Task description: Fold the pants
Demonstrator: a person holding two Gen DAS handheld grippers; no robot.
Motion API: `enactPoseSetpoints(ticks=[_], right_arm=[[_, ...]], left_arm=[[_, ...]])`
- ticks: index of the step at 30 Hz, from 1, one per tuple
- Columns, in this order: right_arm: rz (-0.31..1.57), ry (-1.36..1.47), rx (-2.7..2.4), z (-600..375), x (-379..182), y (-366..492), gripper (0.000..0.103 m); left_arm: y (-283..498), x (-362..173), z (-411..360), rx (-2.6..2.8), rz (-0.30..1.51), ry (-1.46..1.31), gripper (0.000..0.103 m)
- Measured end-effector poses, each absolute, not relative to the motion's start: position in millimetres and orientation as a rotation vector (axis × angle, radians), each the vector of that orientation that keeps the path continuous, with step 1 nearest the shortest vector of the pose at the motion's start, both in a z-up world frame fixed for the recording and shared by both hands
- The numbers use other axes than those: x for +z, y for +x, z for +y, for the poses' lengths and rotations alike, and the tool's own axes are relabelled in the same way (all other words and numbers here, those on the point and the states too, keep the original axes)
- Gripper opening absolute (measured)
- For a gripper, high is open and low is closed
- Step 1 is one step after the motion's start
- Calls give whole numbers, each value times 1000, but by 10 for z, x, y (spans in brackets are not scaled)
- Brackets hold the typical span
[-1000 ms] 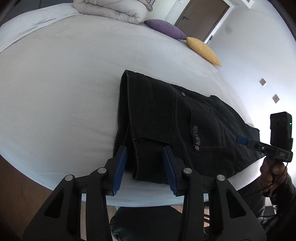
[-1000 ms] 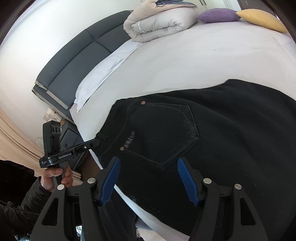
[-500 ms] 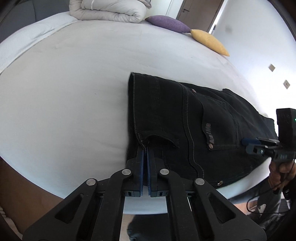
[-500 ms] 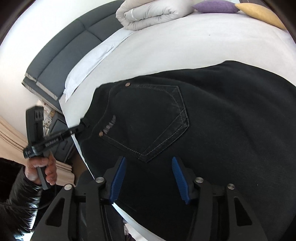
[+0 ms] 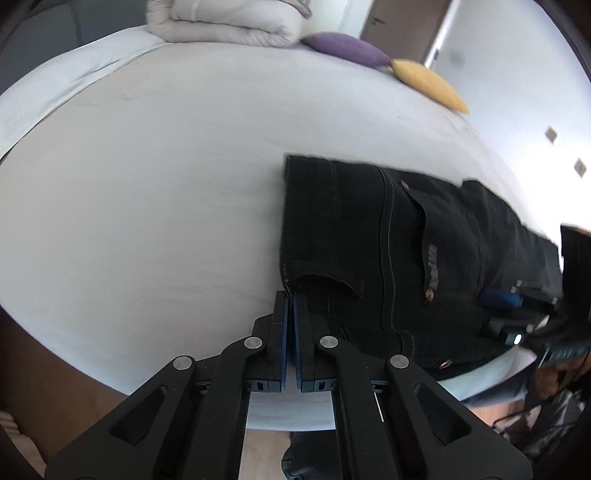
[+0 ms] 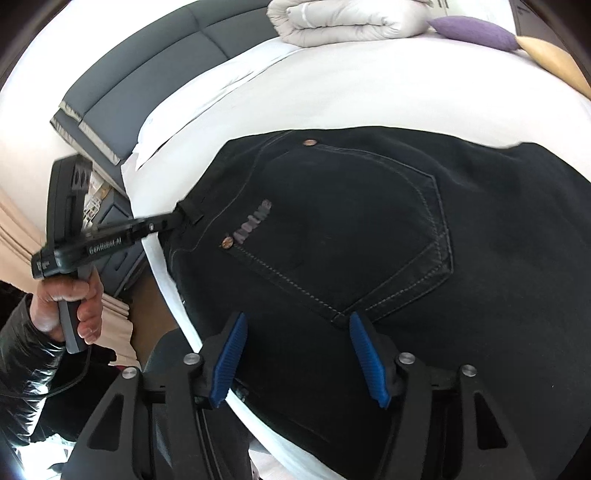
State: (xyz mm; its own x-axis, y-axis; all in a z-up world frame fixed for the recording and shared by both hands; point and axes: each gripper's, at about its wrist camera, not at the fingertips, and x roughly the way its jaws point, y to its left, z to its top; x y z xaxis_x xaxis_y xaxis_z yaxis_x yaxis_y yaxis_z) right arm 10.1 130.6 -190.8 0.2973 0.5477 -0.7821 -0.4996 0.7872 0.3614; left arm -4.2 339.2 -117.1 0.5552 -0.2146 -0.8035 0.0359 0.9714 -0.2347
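Note:
Black jeans (image 5: 399, 251) lie on the white bed (image 5: 166, 192), waistband toward the near edge, back pocket up. My left gripper (image 5: 290, 295) is shut on the waistband corner at a belt loop; it also shows in the right wrist view (image 6: 184, 214), pinching that edge. My right gripper (image 6: 297, 325) is open, its blue pads (image 6: 364, 350) hovering over the jeans (image 6: 369, 240) just below the back pocket. It also shows at the right of the left wrist view (image 5: 498, 314), blurred.
A folded beige duvet (image 5: 229, 22), a purple pillow (image 5: 347, 48) and a yellow pillow (image 5: 428, 85) lie at the far end of the bed. A dark headboard (image 6: 147, 77) and a nightstand (image 6: 110, 221) stand at the left.
My left gripper closed on the waistband corner and stays shut there. My right gripper moved in over the jeans, its jaws narrowing at mid-point then spread wide now.

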Motion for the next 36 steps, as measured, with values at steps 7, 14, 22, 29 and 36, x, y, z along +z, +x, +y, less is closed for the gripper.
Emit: enactPoseSetpoints(ticks=[7,14,22,29,36], right_arm=[[1038,188,693,703,-1759,-23,60],[907,458,462,-931,-1589,75,60],[683,805,21,-3062,-1513,-887,59],[574,938,-221,-4212,-1537,-1664,69],[683,731,106,-4467,-1239,-553,66]], left_arm=[[-119,-1282,3300,-140,948,-228,2],[-422,-931,3462,-14,893,-236,6],[-90,-472,2335,-255,824,-169,6],[580,-563,734,-562,871,-114,6],[920,-907,-421,-683,982,-19,6]])
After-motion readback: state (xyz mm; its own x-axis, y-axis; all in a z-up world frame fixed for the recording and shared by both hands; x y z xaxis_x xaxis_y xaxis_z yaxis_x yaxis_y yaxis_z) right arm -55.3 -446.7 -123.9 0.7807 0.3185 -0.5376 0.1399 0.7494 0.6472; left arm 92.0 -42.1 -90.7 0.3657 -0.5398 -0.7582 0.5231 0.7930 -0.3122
